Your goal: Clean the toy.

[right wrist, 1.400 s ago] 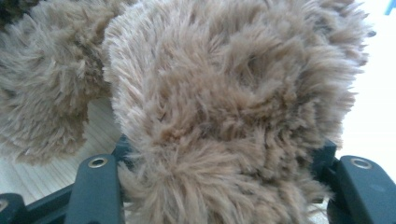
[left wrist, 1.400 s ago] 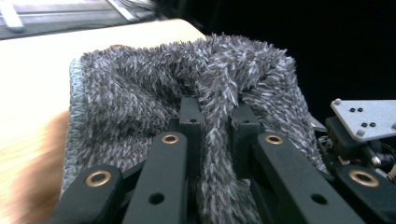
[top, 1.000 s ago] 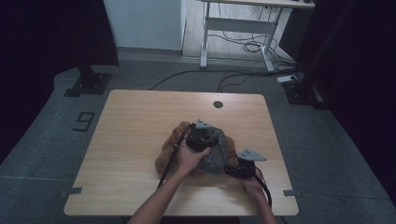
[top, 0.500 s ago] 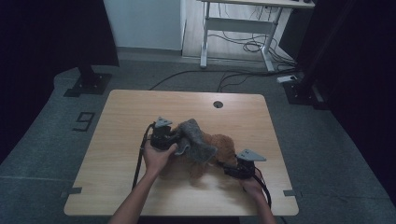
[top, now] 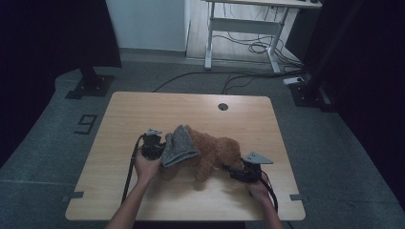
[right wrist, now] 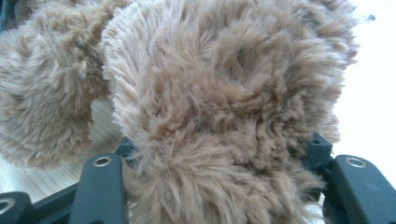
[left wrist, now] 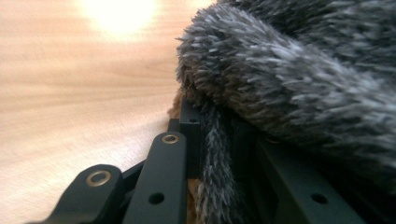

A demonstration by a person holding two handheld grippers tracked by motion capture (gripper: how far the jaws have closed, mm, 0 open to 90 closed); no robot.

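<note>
A person is peeling a grey fuzzy garment (top: 179, 144) off a brown plush dog (top: 215, 151) lying near the desk's (top: 143, 109) front edge. The left gripper (top: 160, 148), fingers pinched almost shut on the grey fabric, is drawing it away from the toy's left end — the right gripper (top: 236, 172), fingers half-open, is clamping a furry part at the dog's other end. The garment looks mostly off, one edge left touching the plush. No readable label on either; a "9" (top: 86, 124) marks the floor left of the desk.

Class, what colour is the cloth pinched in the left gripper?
Grey cloth, clearest in the left gripper view.
</note>
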